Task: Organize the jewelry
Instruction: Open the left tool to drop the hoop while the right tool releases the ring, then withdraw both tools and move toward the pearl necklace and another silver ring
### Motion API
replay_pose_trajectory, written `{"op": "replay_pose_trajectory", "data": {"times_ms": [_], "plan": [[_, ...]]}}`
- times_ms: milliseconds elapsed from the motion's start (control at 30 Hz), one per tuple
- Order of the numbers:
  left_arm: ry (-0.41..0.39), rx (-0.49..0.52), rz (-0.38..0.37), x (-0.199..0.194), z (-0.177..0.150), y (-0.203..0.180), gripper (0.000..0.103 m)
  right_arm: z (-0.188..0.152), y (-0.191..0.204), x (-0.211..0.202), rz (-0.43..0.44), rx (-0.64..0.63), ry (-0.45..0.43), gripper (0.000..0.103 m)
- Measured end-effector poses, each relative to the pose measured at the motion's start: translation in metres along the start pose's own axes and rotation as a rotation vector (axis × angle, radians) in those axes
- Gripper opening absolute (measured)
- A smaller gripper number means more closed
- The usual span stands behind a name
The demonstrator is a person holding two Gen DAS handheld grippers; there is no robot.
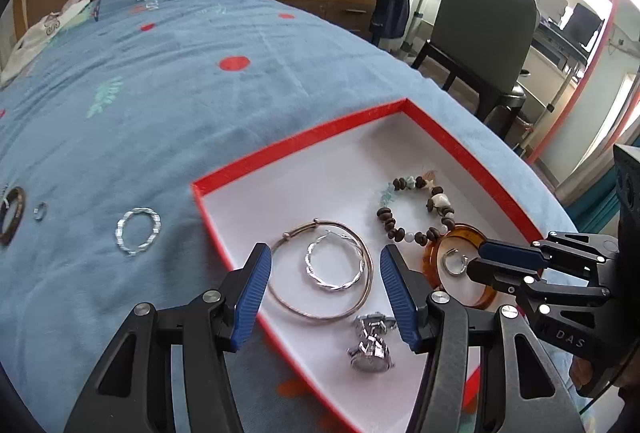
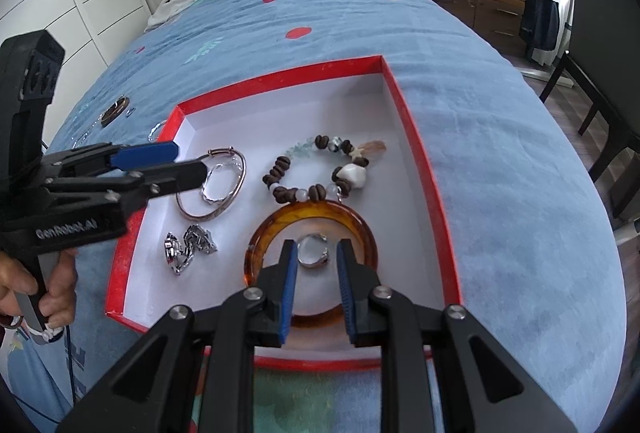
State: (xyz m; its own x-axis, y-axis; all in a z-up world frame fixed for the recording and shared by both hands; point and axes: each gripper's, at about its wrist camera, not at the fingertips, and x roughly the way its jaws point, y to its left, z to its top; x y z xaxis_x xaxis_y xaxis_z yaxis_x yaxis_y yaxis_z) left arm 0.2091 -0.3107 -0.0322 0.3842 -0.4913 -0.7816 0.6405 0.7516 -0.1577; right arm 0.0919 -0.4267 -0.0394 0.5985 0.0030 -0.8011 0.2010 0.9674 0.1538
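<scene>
blue bedding with red dots covered the bed (image 1: 168,81) that carried a shallow red-edged box (image 1: 304,137), white inside, near the bed's right edge; the box seemed to serve as the collecting place, so most pieces already lay flat in it. the left hand-held gripper (image 1: 326,265) hung open over the box's near left part, nothing between its pads, framing a twisted silver hoop (image 1: 334,267) that lay inside a thin bangle (image 1: 320,271); judging by this, the hoop had been dropped there. a watch (image 1: 370,343) lay nearer, its long axis running near to far. the right hand-held gripper (image 2: 317,253) had its jaws narrowed about a small silver ring (image 2: 314,251) inside the amber bangle (image 2: 312,221), though whether the pads pressed it was unclear. a beaded bracelet (image 2: 316,169) lay just beyond. left of the box, another wavy hoop (image 1: 138,231), a tiny ring (image 1: 40,211) and a dark bangle (image 1: 10,215) waited on the bedding.
</scene>
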Motion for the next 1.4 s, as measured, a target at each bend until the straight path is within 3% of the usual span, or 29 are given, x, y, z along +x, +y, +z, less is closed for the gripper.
{"op": "replay_pose_trajectory", "data": {"times_ms": [400, 600, 833, 1100, 1400], "plan": [[-0.094, -0.056, 0.086, -0.093, -0.015, 0.038, 0.062, 0.002, 0.021, -0.064, -0.054, 0.000, -0.064, 0.020], [-0.181, -0.114, 0.145, -0.169, -0.043, 0.069, 0.070, 0.009, 0.065, -0.116, -0.043, -0.041, -0.143, 0.020], [-0.261, -0.183, 0.250, -0.254, -0.097, 0.119, 0.072, 0.005, 0.126, -0.156, -0.011, -0.098, -0.210, 0.020], [-0.307, -0.278, 0.361, -0.314, -0.149, 0.181, 0.075, 0.002, 0.180, -0.164, 0.026, -0.132, -0.240, 0.020], [-0.291, -0.399, 0.401, -0.318, -0.188, 0.236, 0.078, 0.007, 0.213, -0.132, 0.035, -0.144, -0.214, 0.020]]}}
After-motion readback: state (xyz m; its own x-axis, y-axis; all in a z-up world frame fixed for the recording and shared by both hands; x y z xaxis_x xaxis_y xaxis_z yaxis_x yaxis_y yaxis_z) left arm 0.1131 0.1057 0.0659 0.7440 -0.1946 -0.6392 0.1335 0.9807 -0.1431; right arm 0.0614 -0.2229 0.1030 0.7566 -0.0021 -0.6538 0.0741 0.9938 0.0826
